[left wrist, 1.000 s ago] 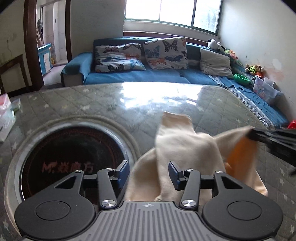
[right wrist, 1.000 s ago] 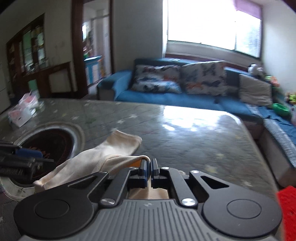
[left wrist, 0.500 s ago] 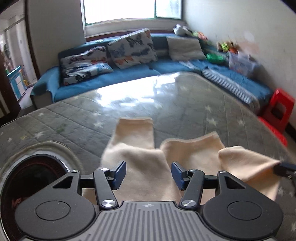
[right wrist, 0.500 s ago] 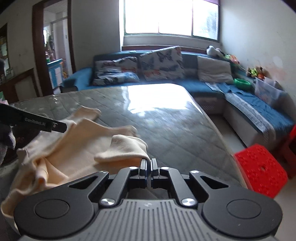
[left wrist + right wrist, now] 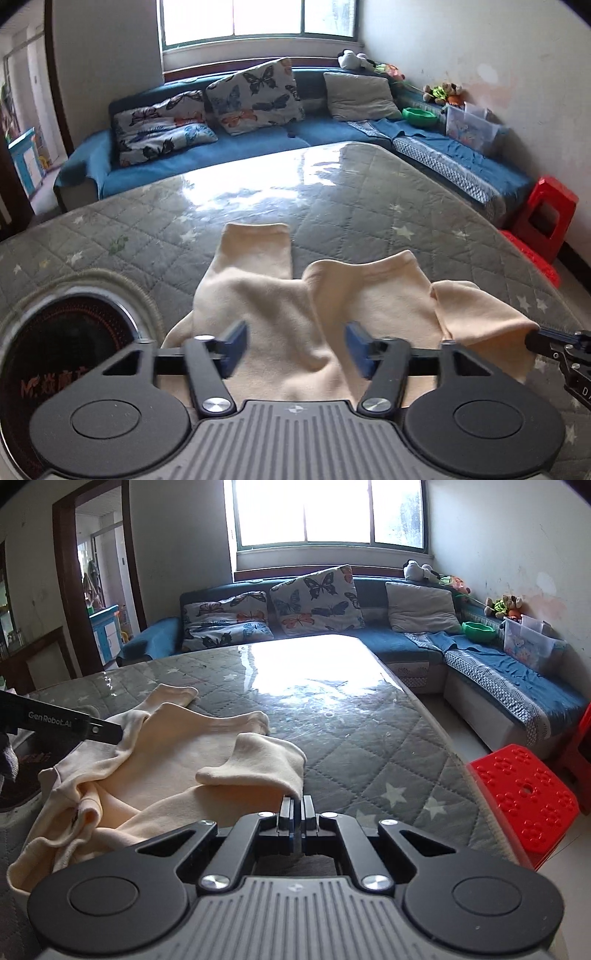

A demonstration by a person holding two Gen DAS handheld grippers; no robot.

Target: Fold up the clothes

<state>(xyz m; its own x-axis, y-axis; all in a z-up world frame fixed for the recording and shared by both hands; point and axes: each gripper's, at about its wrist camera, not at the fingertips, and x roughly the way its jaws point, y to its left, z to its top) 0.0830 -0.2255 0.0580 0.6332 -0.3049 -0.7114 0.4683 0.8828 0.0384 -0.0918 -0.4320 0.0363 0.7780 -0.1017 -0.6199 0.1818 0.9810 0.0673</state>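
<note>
Looking along the left gripper (image 5: 295, 345), a cream garment (image 5: 314, 295) lies rumpled on the near part of a grey quilted table (image 5: 369, 206), two sleeve-like ends reaching far. Its jaws have just been opening and now stand wide above the cloth, not pinching it.

Right view: right gripper (image 5: 296, 806) is clamped tight on the garment's near right edge, cloth bunched at left.

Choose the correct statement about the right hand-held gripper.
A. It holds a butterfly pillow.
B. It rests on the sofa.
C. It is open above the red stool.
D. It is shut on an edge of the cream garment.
D: the right hand-held gripper has its jaws together, pinching an edge of the cream garment above the table.
</note>
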